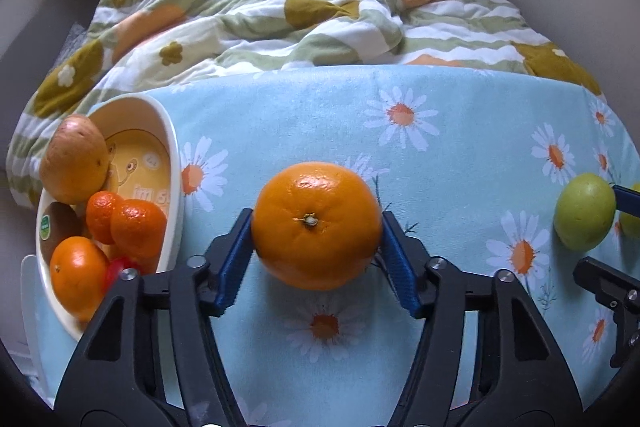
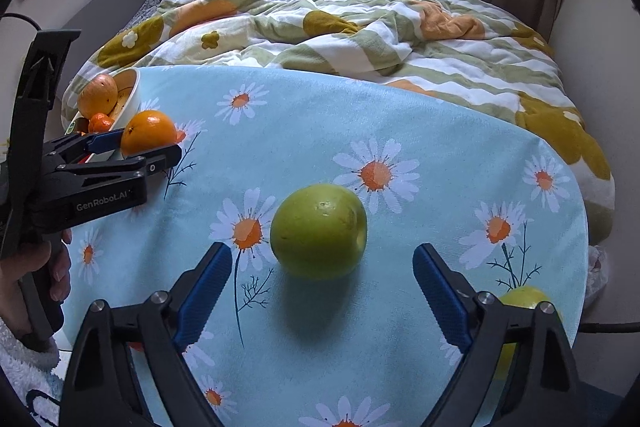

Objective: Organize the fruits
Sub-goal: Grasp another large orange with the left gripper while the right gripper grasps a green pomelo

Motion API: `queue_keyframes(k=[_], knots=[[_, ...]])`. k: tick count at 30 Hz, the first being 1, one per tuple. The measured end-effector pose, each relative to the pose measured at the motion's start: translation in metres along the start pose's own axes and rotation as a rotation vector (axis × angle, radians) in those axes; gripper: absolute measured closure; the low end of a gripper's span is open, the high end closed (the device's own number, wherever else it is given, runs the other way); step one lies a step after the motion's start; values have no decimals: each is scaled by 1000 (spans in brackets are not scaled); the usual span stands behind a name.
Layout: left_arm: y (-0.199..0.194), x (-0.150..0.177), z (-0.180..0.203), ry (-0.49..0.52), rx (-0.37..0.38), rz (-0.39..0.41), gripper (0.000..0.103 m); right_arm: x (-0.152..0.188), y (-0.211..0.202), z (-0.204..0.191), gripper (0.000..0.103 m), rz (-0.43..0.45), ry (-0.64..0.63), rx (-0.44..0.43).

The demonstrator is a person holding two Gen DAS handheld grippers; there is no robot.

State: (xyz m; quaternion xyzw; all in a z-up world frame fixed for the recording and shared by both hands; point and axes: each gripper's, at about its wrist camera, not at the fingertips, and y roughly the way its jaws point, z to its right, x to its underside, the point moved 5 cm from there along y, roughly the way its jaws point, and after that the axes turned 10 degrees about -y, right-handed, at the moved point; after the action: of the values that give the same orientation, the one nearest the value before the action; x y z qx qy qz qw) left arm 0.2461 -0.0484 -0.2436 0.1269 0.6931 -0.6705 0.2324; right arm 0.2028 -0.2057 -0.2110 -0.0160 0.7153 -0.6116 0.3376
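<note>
My left gripper (image 1: pixel 317 227) is shut on a large orange (image 1: pixel 316 225), its blue pads pressed on both sides, just above the daisy-print tablecloth (image 1: pixel 440 155). The same orange (image 2: pixel 148 131) shows in the right wrist view held by the left gripper (image 2: pixel 138 143). A cream bowl (image 1: pixel 174 147) at the left holds a potato, a kiwi and several small oranges. My right gripper (image 2: pixel 322 277) is open, its fingers on either side of a green apple (image 2: pixel 318 231) without touching it. That apple also shows in the left wrist view (image 1: pixel 584 213).
A second green fruit (image 2: pixel 524 301) lies at the table's right edge, behind my right finger. A rumpled striped quilt (image 1: pixel 300 11) covers the bed beyond the table. The bowl (image 2: pixel 130 99) sits at the table's far left edge.
</note>
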Motion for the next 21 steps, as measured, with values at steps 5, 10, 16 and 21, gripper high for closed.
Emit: queue_keyframes(k=[5, 10, 16, 21], knots=[[-3, 3, -2, -3, 12, -5, 37, -1, 2, 0, 17, 2, 2, -3], [-7, 10, -3, -5, 20, -15, 37, -4, 5, 0, 33, -8, 0, -8], [-12, 19, -5, -13, 27, -25, 37, -10, 6, 2, 33, 11, 7, -12], [-18, 25, -7, -28, 38, -22, 37, -13, 11, 4, 40, 10, 3, -16]])
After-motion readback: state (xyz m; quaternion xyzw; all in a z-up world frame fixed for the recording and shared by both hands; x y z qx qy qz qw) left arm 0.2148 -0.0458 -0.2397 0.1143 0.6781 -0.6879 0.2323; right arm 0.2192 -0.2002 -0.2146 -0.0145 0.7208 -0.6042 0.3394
